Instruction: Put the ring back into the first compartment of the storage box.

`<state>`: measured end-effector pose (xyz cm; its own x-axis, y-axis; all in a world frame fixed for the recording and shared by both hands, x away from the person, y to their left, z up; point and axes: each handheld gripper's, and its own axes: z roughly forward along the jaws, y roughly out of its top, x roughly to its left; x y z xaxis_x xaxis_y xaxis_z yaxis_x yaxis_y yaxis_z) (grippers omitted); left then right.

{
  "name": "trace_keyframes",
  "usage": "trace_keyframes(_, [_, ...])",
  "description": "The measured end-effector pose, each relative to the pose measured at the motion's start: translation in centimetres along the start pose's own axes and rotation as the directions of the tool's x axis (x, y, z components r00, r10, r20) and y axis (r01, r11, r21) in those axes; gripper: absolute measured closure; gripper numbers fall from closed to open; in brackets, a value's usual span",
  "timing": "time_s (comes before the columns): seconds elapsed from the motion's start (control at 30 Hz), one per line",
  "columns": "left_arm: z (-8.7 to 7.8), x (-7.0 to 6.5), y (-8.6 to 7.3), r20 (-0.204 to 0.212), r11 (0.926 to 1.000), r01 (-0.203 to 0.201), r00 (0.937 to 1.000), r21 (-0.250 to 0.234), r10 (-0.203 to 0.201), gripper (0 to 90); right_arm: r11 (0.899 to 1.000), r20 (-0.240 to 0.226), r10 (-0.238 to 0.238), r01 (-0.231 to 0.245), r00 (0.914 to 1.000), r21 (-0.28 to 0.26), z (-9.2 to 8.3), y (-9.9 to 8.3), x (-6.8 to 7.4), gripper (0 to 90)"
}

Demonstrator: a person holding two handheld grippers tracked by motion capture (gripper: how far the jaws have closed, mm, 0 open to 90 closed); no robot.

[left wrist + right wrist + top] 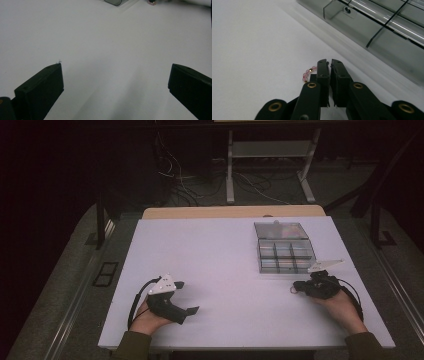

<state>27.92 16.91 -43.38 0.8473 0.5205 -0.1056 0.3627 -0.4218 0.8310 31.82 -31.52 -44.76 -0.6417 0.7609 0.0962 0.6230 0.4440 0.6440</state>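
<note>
Right hand-held gripper (pixel 329 61) pinching bead bracelet (pixel 307 74) on the table (pixel 215 260) at 7 o'clock of compartment box (pixel 283 248); lift gently, keep strand from slipping; left hand-held gripper (pixel 115 77) spread, idle.

You are seeing the high view turning dim and grainy, with the room past twelve o'clock sinking into black while the flat white table top (pixel 220 270) is catching soft overhead light. In the right gripper view, glare is streaking the clear grey plastic compartment box (pixel 387 32) toward two o'clock, its edges blurring.
</note>
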Motion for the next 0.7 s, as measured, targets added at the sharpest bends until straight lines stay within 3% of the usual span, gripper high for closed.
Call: trace_keyframes(0.7, [-0.03, 0.02, -0.02, 0.002, 1.0, 0.0, 1.0, -0.003, 0.0, 0.0, 1.0, -0.004, 0.022, -0.022, 0.9997, -0.016, -0.47, 0.03, -0.16, 86.0])
